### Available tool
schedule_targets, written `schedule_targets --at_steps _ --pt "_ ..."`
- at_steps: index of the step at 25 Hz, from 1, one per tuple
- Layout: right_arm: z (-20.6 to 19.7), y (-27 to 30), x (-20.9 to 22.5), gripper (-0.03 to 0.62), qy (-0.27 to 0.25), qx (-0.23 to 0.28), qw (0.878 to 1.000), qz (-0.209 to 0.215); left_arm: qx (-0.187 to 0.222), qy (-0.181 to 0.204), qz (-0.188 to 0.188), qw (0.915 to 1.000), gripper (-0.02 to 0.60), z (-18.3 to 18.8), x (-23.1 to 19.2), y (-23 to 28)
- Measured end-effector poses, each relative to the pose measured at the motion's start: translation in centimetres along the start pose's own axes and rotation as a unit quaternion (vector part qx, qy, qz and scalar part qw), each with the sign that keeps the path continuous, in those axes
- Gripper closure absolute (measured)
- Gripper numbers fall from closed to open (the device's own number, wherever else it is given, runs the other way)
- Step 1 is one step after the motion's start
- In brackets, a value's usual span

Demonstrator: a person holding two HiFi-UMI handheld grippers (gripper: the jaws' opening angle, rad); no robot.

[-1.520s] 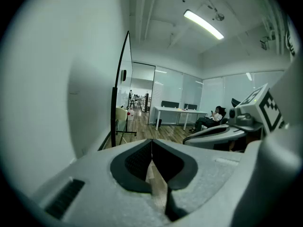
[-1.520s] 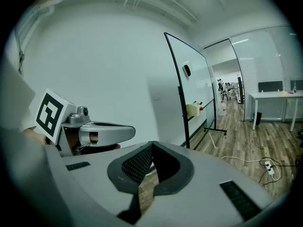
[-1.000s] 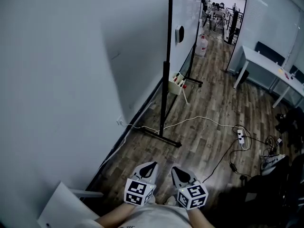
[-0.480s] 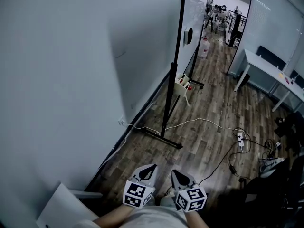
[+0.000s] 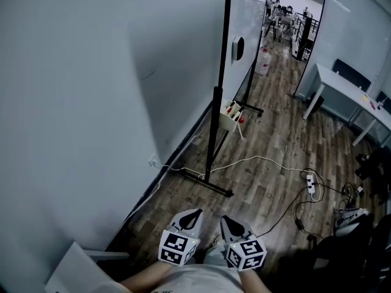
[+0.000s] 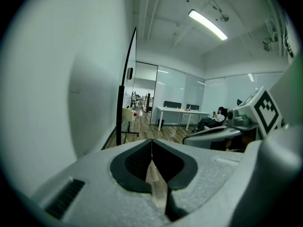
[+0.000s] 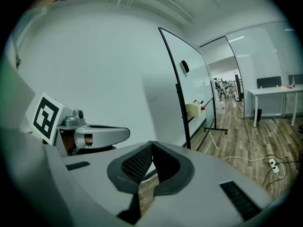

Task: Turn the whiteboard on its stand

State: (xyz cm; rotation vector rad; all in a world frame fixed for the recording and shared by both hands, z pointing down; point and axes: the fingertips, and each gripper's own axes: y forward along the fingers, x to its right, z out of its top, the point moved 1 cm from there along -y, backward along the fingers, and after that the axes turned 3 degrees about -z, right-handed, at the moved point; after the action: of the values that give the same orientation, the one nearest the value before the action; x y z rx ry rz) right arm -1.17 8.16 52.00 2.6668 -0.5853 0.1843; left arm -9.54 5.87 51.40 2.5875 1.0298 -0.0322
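Left claw [image 5: 195,213], right claw [image 5: 225,219] closed; whiteboard [image 5: 243,17] edge-on, black-framed

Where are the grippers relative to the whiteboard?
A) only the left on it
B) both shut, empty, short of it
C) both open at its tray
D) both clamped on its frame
B: the left gripper and right gripper, jaws together on nothing, sit by the person; the whiteboard stands well ahead.

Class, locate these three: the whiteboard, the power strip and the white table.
whiteboard [image 7: 194,86]: right gripper view, its writing surface
power strip [image 5: 311,185]: head view, its middle
white table [image 5: 339,82]: head view, bare tabletop
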Motion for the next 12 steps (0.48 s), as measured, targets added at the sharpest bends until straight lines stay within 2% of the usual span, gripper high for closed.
schedule_targets --at_steps 12 --pt "6.3 5.7 9.4 0.588 -0.024 0.01 0.999 0.031 0.025 -0.006 0.031 0.9992 0.571 5.3 -2.0 10.4"
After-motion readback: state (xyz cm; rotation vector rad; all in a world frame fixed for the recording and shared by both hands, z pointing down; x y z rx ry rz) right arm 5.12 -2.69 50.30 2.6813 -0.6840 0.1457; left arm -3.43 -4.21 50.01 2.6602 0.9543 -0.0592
